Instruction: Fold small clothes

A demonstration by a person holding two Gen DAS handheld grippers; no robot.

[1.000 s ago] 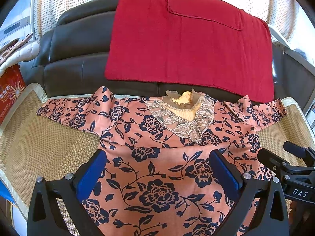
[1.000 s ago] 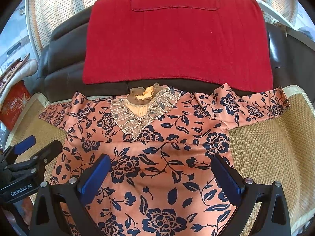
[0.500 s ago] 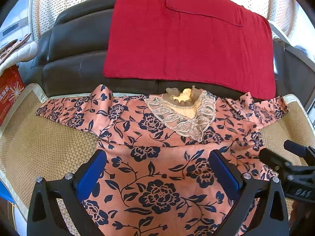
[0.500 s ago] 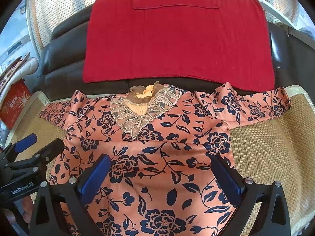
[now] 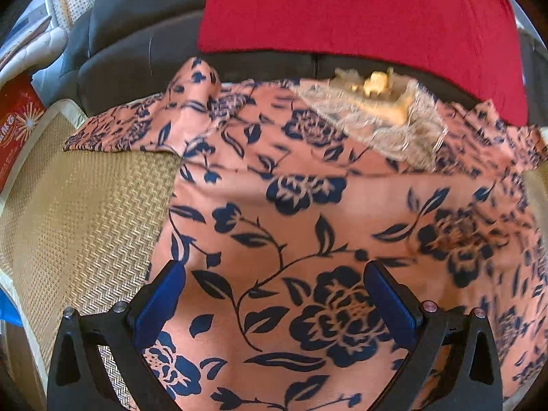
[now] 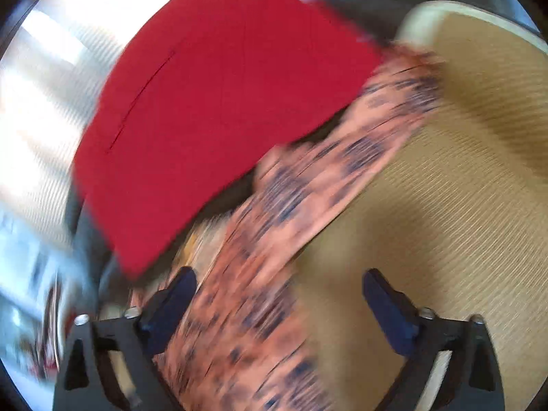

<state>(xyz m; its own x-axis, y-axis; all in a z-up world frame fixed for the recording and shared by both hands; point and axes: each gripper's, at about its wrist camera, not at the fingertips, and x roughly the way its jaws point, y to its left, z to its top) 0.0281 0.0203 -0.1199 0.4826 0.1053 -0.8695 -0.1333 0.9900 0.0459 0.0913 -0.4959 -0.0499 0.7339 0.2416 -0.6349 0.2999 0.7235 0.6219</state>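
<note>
A salmon-pink top (image 5: 308, 205) with dark blue flowers and a lace collar (image 5: 387, 120) lies spread flat on a woven mat (image 5: 85, 212). My left gripper (image 5: 274, 294) is open and empty, close above the top's body. Its left sleeve (image 5: 137, 126) lies out to the left. In the blurred, tilted right wrist view, my right gripper (image 6: 279, 299) is open and empty over the top's right sleeve (image 6: 342, 167), which runs diagonally across the mat (image 6: 462, 188).
A red cloth (image 5: 359, 10) is draped over a dark leather sofa back (image 5: 137, 44) behind the top; it also shows in the right wrist view (image 6: 222, 102). A red box (image 5: 13, 123) stands at the far left. The mat has a pale border (image 6: 445, 8).
My left gripper has moved forward and lower over the top. My right gripper has swung right and rolled, from the top's body to its right sleeve. Both stay open.
</note>
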